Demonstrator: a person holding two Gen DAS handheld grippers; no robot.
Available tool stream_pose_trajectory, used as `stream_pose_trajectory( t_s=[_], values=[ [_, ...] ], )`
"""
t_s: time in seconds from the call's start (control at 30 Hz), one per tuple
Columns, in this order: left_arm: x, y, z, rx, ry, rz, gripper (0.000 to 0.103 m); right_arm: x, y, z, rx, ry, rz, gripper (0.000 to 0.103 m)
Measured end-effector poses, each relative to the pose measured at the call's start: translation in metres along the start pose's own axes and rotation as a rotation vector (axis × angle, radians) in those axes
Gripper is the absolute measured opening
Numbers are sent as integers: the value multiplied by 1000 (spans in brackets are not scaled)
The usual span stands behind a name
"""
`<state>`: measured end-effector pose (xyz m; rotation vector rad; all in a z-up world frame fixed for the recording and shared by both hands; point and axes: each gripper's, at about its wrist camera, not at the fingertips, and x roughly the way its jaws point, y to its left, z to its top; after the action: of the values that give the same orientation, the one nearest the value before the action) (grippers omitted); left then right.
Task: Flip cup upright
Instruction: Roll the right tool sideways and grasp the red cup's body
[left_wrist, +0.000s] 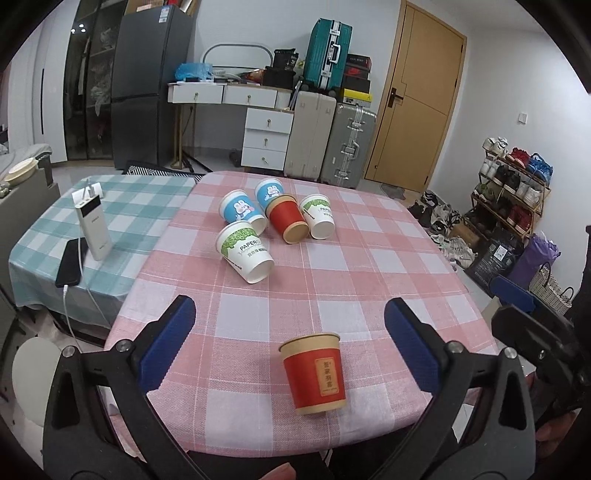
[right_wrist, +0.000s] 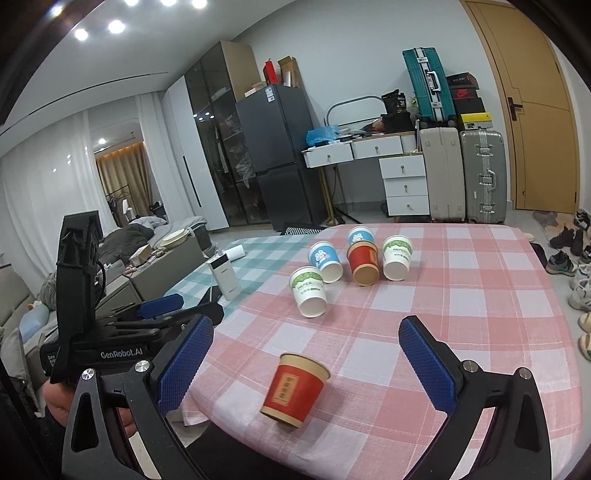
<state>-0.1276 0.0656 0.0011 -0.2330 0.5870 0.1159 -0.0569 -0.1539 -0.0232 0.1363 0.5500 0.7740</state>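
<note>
A red paper cup (left_wrist: 314, 373) (right_wrist: 295, 387) stands upright, mouth up, near the front edge of the pink checked table (left_wrist: 369, 280) (right_wrist: 461, 332). My left gripper (left_wrist: 290, 302) is open, with its blue pads to either side of this cup and not touching it. Over the same cup my right gripper (right_wrist: 306, 321) is open too, holding nothing. Farther back, several cups lie on their sides in a cluster: a white-green cup (left_wrist: 245, 253) (right_wrist: 309, 291), a red cup (left_wrist: 288, 219) (right_wrist: 364, 264), blue bunny cups (left_wrist: 240, 210) (right_wrist: 325, 260) and another white cup (left_wrist: 317, 216) (right_wrist: 396, 256).
A teal checked table (left_wrist: 129, 221) adjoins on the left, carrying a white power bank (left_wrist: 94, 227) and a black phone (left_wrist: 70, 264) on a cable. Suitcases (left_wrist: 332, 144), a drawer desk and a shoe rack (left_wrist: 513, 184) stand beyond the table.
</note>
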Motion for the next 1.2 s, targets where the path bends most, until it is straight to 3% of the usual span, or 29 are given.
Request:
stream_pose_trajectory(
  t_s=[0.13,0.3,0.5,0.6,0.83,1.0,1.2],
  values=[
    [-19,4,-14,14,-21,41,102,9,7,9,39,93,60,103],
    [-30,23,-36,-33,-5,45,102,40,7,17,51,247,56,103],
    [-23,52,-58,-99,57,45,102,97,-30,3,211,496,89,103],
    [-16,60,-64,-113,68,33,102,127,-49,-10,329,611,149,103],
    [7,70,-72,-138,99,4,102,185,-63,-33,471,833,229,103],
    [26,79,-76,-176,119,-8,102,214,-59,-41,468,946,235,103],
    [48,91,-85,-193,161,-8,102,243,-52,-44,440,1025,191,103]
  ],
)
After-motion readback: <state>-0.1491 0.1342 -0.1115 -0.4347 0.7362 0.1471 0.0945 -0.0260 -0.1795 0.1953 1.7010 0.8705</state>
